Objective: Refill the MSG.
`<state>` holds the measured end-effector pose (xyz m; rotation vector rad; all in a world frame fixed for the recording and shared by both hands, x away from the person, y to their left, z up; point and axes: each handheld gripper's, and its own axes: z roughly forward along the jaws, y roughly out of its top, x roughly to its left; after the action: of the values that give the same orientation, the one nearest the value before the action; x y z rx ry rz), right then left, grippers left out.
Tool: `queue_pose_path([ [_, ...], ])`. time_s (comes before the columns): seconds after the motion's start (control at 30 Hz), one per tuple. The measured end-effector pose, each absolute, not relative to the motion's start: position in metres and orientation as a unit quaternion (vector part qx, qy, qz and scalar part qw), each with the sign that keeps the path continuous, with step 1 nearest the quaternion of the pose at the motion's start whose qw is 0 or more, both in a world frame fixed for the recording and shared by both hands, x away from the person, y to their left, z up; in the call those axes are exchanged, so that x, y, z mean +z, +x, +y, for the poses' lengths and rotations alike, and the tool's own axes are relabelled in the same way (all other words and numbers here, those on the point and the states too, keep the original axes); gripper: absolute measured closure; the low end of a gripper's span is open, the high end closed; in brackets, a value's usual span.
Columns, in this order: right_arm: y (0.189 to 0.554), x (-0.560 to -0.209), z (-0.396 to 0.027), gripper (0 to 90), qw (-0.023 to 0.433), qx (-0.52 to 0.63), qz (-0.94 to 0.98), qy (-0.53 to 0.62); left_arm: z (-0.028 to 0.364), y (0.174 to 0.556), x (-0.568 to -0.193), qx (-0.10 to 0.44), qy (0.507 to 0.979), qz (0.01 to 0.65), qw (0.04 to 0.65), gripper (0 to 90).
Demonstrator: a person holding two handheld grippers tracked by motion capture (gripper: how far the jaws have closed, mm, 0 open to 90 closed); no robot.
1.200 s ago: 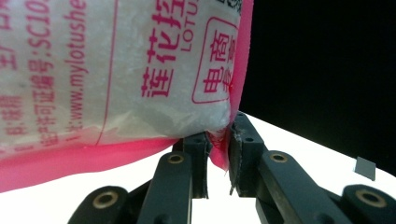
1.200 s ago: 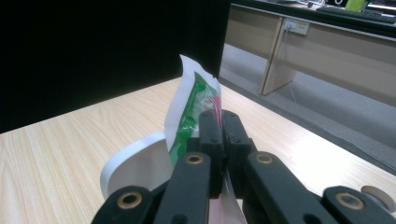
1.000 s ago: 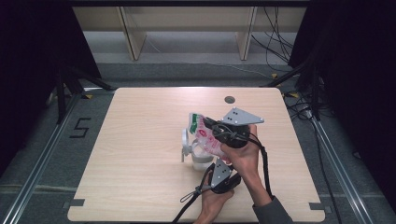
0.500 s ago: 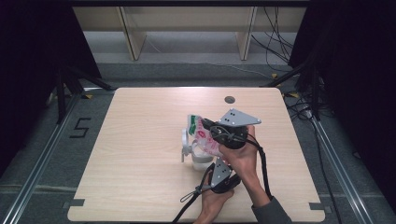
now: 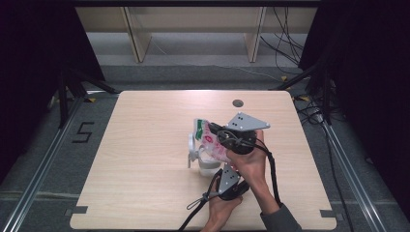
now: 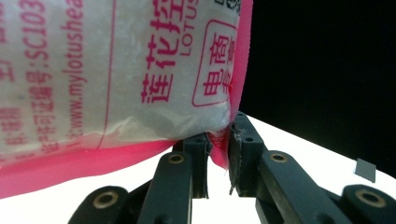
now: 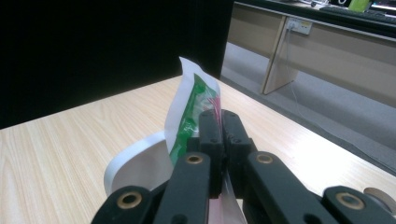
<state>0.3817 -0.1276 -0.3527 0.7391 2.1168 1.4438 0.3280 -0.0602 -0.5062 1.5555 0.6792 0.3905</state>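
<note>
Nearest me, my left gripper [image 5: 231,180] sits low by the front edge of the table [image 5: 145,193], its jaws pinched on the pink sealed corner of the pouch [image 6: 116,70]; in the left gripper view the film is trapped between the two pads, with the granular white contents bulging above them. Just beyond, my right gripper [image 7: 218,140] is clamped on the pouch's upper edge, where green and pink print meets a white border, jaws nearly together with only film between. I judge the two holds are set at opposite ends to keep the bag tilted and taut over the white cup [image 5: 207,162] that stands under it, perhaps for pouring or tearing, though I cannot tell whether the pouch is open. The pouch hangs mid-table, slightly right of centre, touching or just above the cup's rim. Bare wood lies to the left and farther ahead; a small grommet [image 5: 237,103] sits near the far edge, well apart. The front edge is close under my forearms, so I would work toward the open left side.
</note>
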Motion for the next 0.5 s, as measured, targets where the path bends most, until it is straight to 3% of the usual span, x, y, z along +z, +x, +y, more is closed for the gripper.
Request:
queue_pose_path([
  [0.5, 0.3823, -0.3526, -0.1276, 89.7, 0.240, 0.527, 0.772, 0.261, -0.0601, 0.3279, -0.5057, 0.172, 0.682, 0.298, 0.645, 79.0],
])
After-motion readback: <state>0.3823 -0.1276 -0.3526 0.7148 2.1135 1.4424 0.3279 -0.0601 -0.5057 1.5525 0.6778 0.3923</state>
